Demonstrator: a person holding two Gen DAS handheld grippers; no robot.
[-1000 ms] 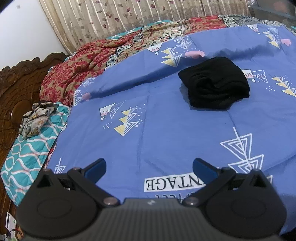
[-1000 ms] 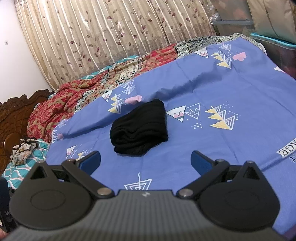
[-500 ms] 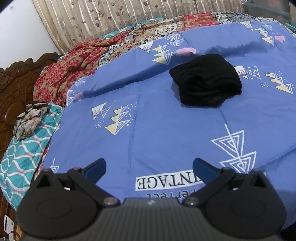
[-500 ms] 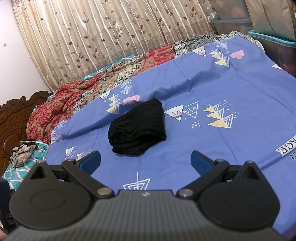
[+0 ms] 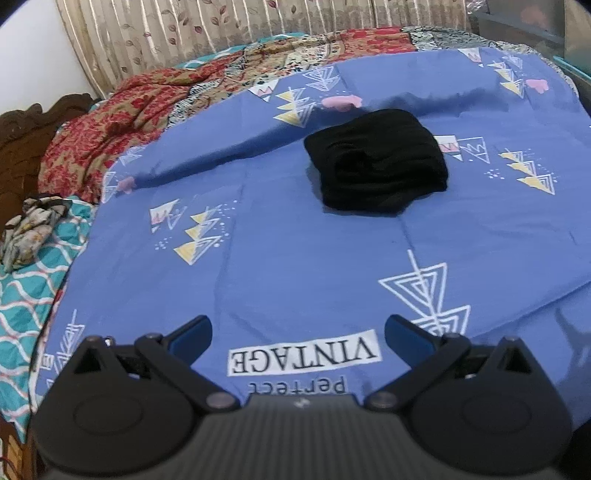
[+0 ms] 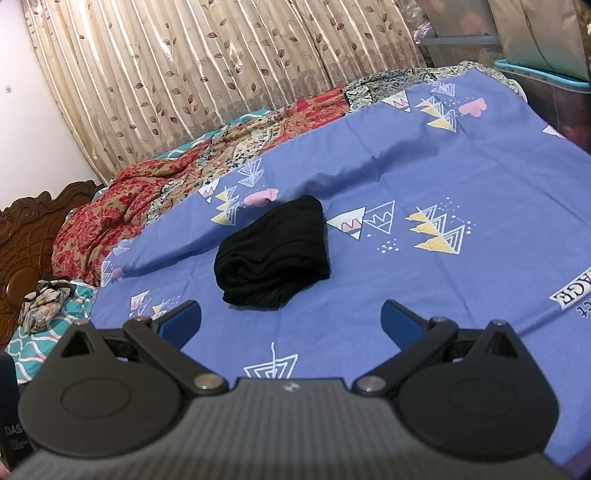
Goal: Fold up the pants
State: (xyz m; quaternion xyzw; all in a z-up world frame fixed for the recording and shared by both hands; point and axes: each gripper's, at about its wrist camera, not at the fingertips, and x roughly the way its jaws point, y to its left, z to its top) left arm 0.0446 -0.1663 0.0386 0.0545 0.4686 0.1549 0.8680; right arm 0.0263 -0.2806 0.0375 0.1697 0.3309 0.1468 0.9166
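One pair of black pants (image 5: 376,166) (image 6: 273,254) lies folded into a compact bundle on a bed, resting near the middle of a blue sheet (image 5: 295,258) (image 6: 461,280) printed with triangle motifs, pink cloud shapes and a boxed "VINTAGE" label. Two handheld grippers frame the scene from the near edge of the bed. The left gripper (image 5: 298,334) hovers above the sheet with its two blue-tipped fingers (image 5: 190,332) spread wide and nothing between them; the "VINTAGE" print shows through the gap. The right gripper (image 6: 291,319) is likewise spread wide and empty, its two fingers (image 6: 400,321) held above the sheet, well apart from the bundle. Neither tool touches the pants.

Along the far edge of the bed, one red-and-tan floral blanket (image 5: 110,122) (image 6: 122,206) lies rumpled against a patchwork-patterned cloth. At the head end, on the viewer's left, one teal sheet with white wavy lines (image 5: 26,295) (image 6: 55,332) shows beyond the blue sheet's edge, and one small crumpled floral cloth (image 5: 29,229) (image 6: 44,302) sits on it beside a carved dark wooden headboard (image 5: 18,147) (image 6: 33,225). A beige leaf-patterned curtain (image 5: 221,29) (image 6: 221,62) hangs behind the bed. In the right wrist view, one teal-rimmed storage bin (image 6: 546,77) stands past the far corner.
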